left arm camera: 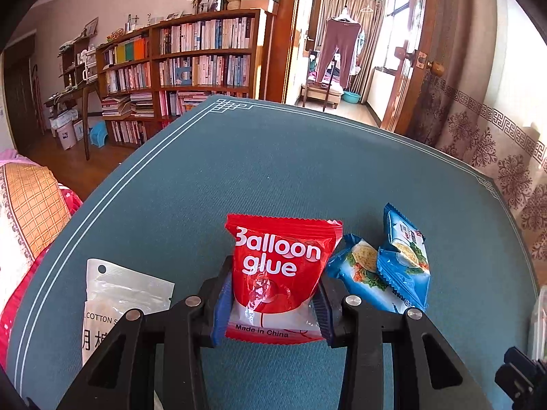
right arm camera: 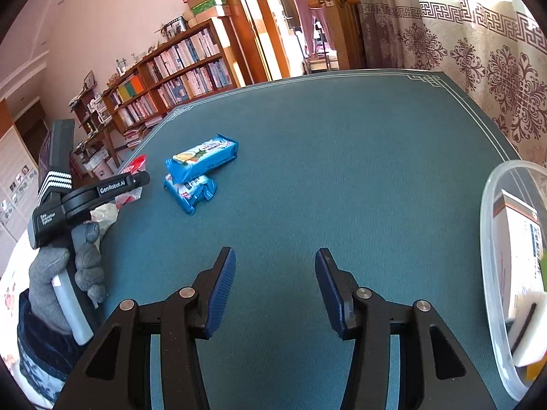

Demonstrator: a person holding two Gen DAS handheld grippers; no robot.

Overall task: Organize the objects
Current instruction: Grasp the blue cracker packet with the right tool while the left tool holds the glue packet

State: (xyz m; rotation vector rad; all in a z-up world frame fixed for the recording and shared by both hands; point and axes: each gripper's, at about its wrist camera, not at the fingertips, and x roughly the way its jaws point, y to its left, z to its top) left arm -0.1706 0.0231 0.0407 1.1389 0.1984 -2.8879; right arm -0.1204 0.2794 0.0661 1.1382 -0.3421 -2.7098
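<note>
Left gripper (left arm camera: 271,302) pinching red balloon glue packet (left arm camera: 280,270), apparently just above green tablecloth (left arm camera: 273,171), left of two blue cracker packs (left arm camera: 386,270). Right gripper (right arm camera: 275,288) spread, empty, near clear tub (right arm camera: 492,273).

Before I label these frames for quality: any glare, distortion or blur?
Left wrist view: window blown out, table edges bowed by fisheye, Balloon glue packet sharp with slight sheen. Right wrist view: black corner vignetting, clear container catching soft highlights, blue snack packs in focus.
</note>
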